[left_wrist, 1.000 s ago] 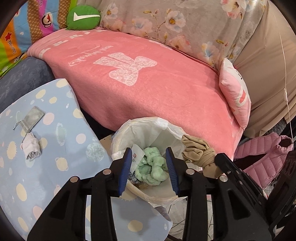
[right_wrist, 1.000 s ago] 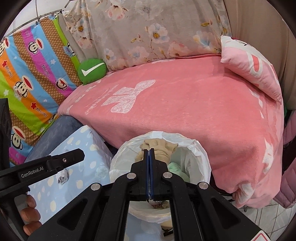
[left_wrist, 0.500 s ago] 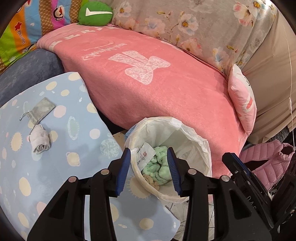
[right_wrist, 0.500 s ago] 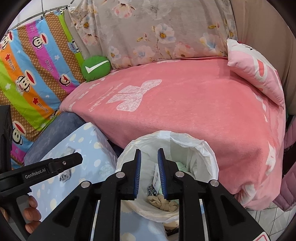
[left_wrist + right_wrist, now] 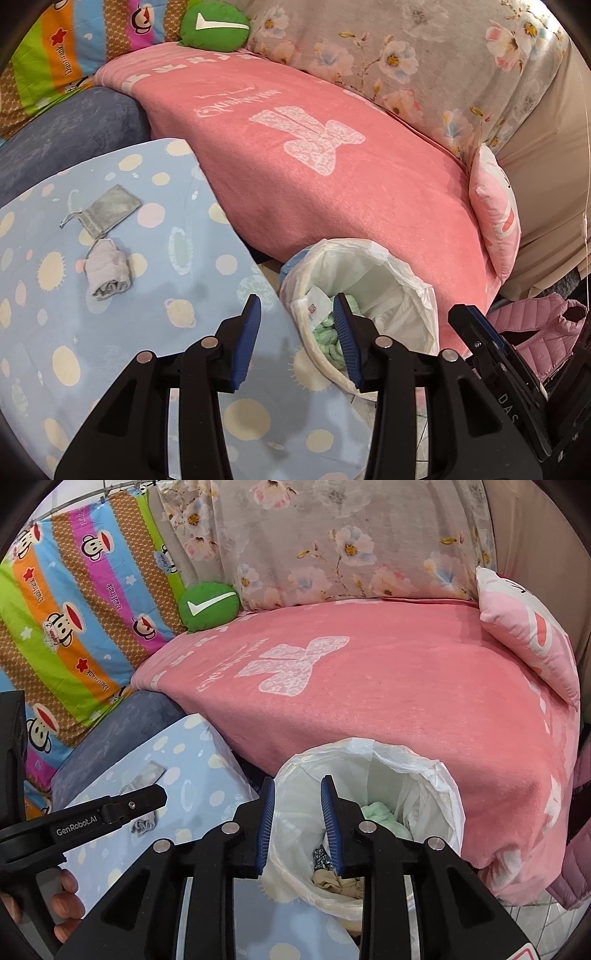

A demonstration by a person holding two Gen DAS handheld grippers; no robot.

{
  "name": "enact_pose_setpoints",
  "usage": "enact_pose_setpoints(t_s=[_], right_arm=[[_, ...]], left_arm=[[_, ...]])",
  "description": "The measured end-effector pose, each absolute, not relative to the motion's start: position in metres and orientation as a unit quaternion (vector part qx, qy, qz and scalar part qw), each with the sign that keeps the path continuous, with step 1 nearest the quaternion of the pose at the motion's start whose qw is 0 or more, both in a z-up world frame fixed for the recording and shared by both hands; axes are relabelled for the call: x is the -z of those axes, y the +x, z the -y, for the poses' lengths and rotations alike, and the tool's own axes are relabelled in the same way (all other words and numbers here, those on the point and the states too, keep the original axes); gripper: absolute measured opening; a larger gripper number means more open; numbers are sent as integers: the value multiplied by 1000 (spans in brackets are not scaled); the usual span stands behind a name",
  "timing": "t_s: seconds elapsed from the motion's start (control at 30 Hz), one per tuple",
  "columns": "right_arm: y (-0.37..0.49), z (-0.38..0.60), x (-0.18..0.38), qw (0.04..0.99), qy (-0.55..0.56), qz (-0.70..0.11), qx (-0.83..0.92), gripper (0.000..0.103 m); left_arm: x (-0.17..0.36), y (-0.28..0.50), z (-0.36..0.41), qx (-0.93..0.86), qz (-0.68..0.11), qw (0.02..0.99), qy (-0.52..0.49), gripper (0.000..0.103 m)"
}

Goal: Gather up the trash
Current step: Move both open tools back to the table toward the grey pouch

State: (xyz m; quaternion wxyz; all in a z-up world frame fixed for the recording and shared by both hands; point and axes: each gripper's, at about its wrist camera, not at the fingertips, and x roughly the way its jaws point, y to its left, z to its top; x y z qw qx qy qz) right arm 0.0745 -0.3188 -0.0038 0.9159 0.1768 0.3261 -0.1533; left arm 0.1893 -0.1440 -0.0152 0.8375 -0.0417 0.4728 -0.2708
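Observation:
A bin lined with a white bag [image 5: 402, 280] [image 5: 436, 775] stands between the blue spotted table and the pink sofa. It holds green foam pieces [image 5: 328, 339], a paper slip and a beige cloth [image 5: 340, 880]. A grey pouch [image 5: 107, 210] and a rolled grey cloth [image 5: 109, 273] lie on the table [image 5: 122, 332]. My left gripper [image 5: 297, 339] is open and empty over the table edge beside the bin. My right gripper [image 5: 297, 819] is open and empty above the bin's near rim.
A pink blanket [image 5: 314, 155] covers the sofa behind the bin. A pink pillow [image 5: 495, 210] leans at its right end and a green cushion [image 5: 212, 27] at the back. A pink jacket [image 5: 535, 328] lies on the floor at right.
My right gripper opened and dropped the beige cloth into the bin. My left gripper has shifted left, from over the bin towards the table.

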Motion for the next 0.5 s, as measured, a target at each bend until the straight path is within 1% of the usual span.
enact_pose_setpoints(t_s=[0.13,0.3,0.4,0.43,0.5], right_arm=[[84,303,5,917,168,-333,141,27],[98,278,6,919,157,-340,122,34],[110,261,8,920,150,-347,107,34],[113,254,9,920,147,-349,102,34],[121,241,11,920,141,-355,91,35]], left_arm=[[18,195,126,257,-473,842,-47,39],[24,205,97,235,-476,846,-59,39],[28,211,79,219,-477,849,-66,39],[29,214,71,212,-477,850,-68,40],[31,218,59,199,-476,854,-68,45]])
